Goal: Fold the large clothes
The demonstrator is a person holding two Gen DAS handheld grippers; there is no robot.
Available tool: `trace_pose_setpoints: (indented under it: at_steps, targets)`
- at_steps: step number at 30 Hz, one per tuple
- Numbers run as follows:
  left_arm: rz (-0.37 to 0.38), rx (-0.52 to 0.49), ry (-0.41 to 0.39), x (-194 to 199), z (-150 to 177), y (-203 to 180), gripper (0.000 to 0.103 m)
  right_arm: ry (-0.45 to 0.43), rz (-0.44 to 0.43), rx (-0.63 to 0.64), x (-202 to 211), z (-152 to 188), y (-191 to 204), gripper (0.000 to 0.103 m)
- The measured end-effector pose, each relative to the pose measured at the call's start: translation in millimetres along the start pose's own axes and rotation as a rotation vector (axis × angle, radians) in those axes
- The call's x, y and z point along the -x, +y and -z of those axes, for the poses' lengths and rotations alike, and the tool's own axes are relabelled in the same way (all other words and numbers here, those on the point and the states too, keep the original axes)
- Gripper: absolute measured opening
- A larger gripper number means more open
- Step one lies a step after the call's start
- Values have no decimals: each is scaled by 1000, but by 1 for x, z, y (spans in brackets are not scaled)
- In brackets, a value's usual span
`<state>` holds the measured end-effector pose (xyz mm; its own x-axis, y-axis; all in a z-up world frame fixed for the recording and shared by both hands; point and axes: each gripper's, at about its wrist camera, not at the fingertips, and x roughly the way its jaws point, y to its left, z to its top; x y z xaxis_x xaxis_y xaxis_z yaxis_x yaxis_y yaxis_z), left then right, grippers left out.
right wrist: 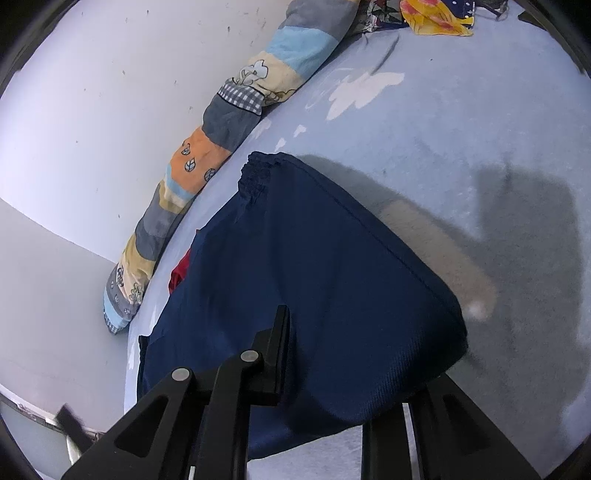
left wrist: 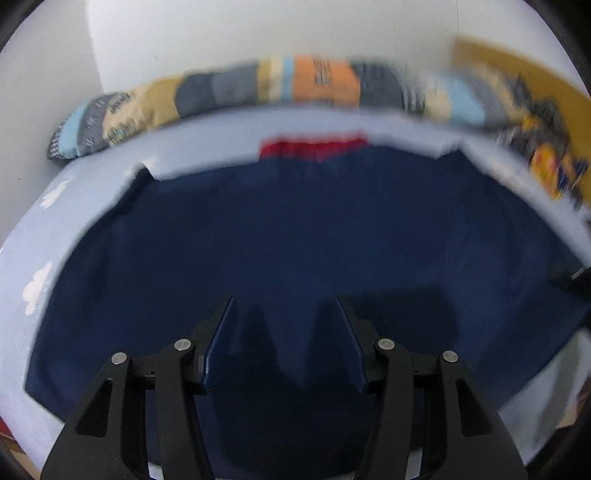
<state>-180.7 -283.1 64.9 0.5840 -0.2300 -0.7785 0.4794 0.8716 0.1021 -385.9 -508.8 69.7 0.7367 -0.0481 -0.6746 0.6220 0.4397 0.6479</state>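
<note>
One navy garment, red patch clearer left, right tool possibly gripping.

- The garment is dark navy blue, with a red band at its far edge.
- The bedsheet is pale blue with white cloud shapes.
- The long pillow is patchwork: orange with leaf prints, grey, light blue, cream, and grey-and-white check.
- The crumpled cloth is yellow with red-pink blotches.
- The wall is white.
</note>
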Motion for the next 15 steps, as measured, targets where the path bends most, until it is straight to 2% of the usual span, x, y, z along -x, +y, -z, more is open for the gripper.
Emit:
trace_pose_setpoints:
  at_steps: [1,3,5,7,9,10,12,14,15]
  targets:
    - [-33,-23,24,-11,5,-6,55,3,1,2,-1,0,0,23]
    - [-74,-15,-30,-13,10,-11,56,13,4,6,-2,-1,1,24]
    - [-60,29,-46,-3,16,-6,54,23,2,5,-4,-2,2,28]
    - [-7,92,-95,9,14,1,54,25,-6,-2,-3,-1,1,32]
    - [-14,79,-139,17,10,0,55,33,-13,-10,-4,-1,2,41]
    - [-5,81,-144,17,9,-1,55,37,-17,-11,-4,0,3,45]
    - [-23,73,-133,11,8,-3,55,36,-15,-3,-4,2,6,47]
    - [-41,56,-70,-11,11,-5,57,37,-7,5,-6,4,7,48]
    - [-40,63,-89,-14,12,-6,58,41,-5,3,-7,4,5,48]
